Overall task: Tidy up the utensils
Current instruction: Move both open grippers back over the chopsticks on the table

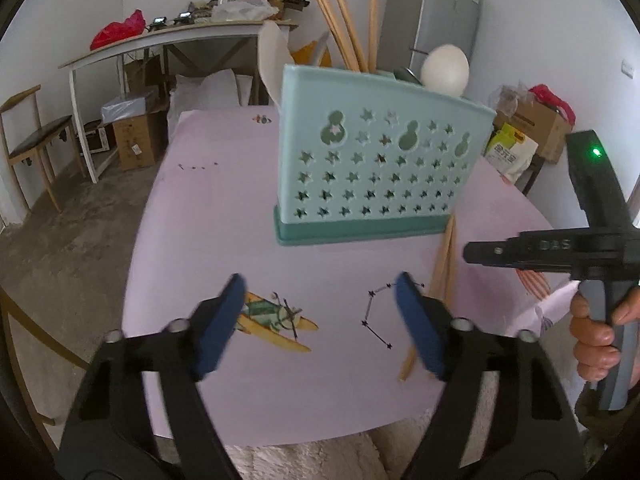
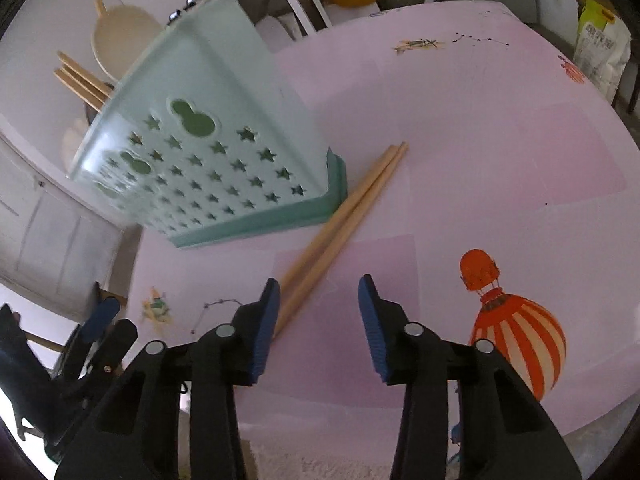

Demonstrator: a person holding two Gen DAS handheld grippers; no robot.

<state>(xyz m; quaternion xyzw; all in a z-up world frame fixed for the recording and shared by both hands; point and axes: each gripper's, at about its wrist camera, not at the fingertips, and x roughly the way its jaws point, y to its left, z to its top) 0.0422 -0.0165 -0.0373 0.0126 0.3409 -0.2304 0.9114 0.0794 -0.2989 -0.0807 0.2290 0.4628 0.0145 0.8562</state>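
- Two handheld grippers hover over a pink table cover [image 2: 500, 152] printed with small cartoons, among them an orange striped hot-air balloon [image 2: 516, 340] at its near right.
- Standing upright toward the far side of the table is a mint-green utensil holder [image 1: 384, 168], its front wall pierced with star and gourd-shaped holes, on a darker green base.
- Rising from the holder are several wooden chopsticks [image 1: 344, 20], a pale spoon with a round bowl [image 1: 446, 68] and another white utensil [image 1: 272, 56].
- One loose pair of wooden chopsticks [image 2: 344, 220] lies flat on the cover, side by side, its far end just beside the holder's right corner, its near end reaching toward the grippers.
- Left gripper [image 1: 320, 320]: blue-padded jaws spread apart, nothing between them, only bare cover below.
- Right gripper [image 2: 318, 320]: jaws parted and grasping nothing; the near end of the loose chopsticks passes behind the left pad, whether touching I cannot tell.
- A person's hand [image 1: 596, 340] grips the right gripper's handle.
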